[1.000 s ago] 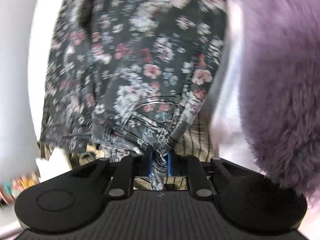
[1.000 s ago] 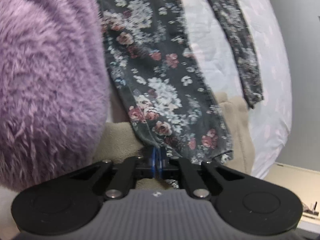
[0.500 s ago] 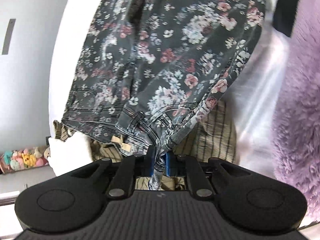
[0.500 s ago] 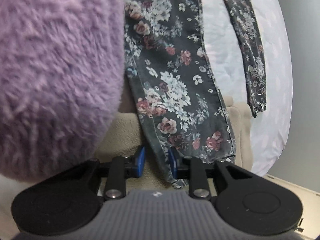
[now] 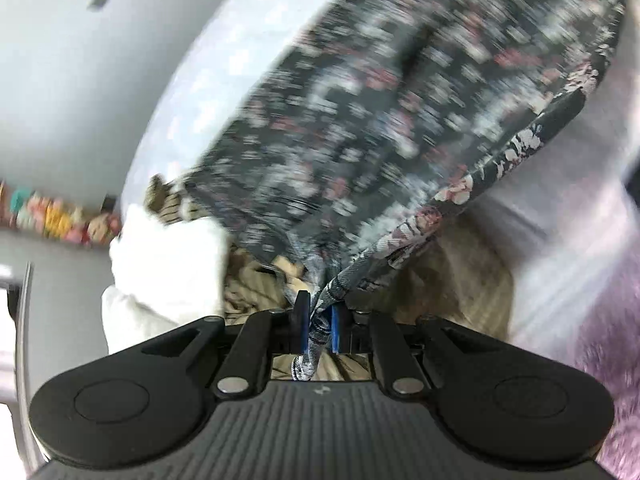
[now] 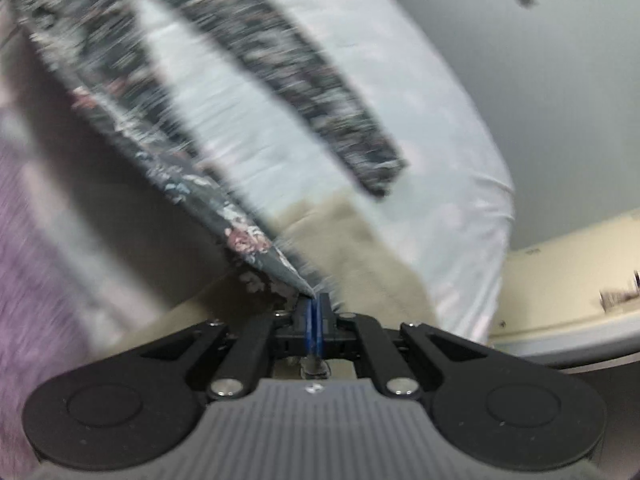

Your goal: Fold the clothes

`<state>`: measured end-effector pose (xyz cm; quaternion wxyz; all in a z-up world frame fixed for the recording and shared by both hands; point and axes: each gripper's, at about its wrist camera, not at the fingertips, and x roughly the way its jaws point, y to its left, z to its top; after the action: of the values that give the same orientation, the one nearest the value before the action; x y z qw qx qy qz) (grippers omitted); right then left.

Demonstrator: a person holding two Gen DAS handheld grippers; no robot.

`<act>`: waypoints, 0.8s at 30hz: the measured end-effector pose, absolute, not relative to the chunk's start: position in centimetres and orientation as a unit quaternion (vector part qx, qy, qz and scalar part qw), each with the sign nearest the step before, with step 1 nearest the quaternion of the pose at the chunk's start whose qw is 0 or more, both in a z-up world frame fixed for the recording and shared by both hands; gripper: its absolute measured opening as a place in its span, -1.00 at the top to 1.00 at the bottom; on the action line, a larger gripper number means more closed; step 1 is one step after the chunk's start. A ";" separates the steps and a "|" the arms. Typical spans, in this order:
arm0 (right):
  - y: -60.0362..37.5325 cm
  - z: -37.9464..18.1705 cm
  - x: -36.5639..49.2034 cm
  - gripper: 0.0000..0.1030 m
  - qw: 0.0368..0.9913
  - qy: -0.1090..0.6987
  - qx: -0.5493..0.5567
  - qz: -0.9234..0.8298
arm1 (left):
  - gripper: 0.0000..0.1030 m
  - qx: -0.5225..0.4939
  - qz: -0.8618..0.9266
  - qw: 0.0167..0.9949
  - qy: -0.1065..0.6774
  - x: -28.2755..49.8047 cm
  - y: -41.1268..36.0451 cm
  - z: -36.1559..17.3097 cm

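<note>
The left gripper point(image 5: 318, 318) is clenched on a bunched edge of the floral trousers point(image 5: 392, 128), which spread up and away from it, blurred, over the pale bedsheet point(image 5: 224, 60). A white garment point(image 5: 160, 256) lies at the sheet's left edge, with striped beige cloth point(image 5: 256, 284) beside it. Fuzzy purple fabric point(image 5: 612, 320) fills the right side. The right gripper point(image 6: 314, 314) pinches the tip of one trouser leg point(image 6: 240, 236) tight between its blue pads; the other leg point(image 6: 320, 92) lies flat on the sheet, above a beige garment point(image 6: 360, 248).
</note>
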<state>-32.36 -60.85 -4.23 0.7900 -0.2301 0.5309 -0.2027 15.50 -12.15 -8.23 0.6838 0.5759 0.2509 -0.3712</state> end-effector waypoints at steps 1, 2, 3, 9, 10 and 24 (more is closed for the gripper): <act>-61.5 -3.7 -31.9 0.95 0.794 0.524 -0.224 -0.213 | 0.84 0.560 -0.365 0.698 0.256 16.2 -12.4 -7.4; -62.1 -3.3 -31.3 0.95 0.797 0.517 -0.218 -0.222 | 0.84 0.545 -0.359 0.711 0.261 17.0 -12.7 -6.7; -62.9 -2.9 -30.7 0.95 0.800 0.511 -0.213 -0.231 | 0.84 0.531 -0.353 0.723 0.265 17.8 -13.0 -5.9; -67.9 -2.3 -25.5 0.95 0.802 0.501 -0.190 -0.263 | 0.84 0.482 -0.315 0.760 0.303 22.6 -16.0 -3.7; -68.6 -2.4 -24.6 0.95 0.803 0.501 -0.186 -0.264 | 0.84 0.481 -0.309 0.761 0.307 23.4 -16.6 -3.6; -80.0 -6.8 -10.9 0.95 0.793 0.534 -0.172 -0.236 | 0.84 0.530 -0.255 0.726 0.355 33.6 -26.5 -7.9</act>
<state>-10.86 -80.04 -6.85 0.7934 -0.1724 0.5341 -0.2357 33.56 -26.50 -7.86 0.7264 0.5299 0.3555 -0.2552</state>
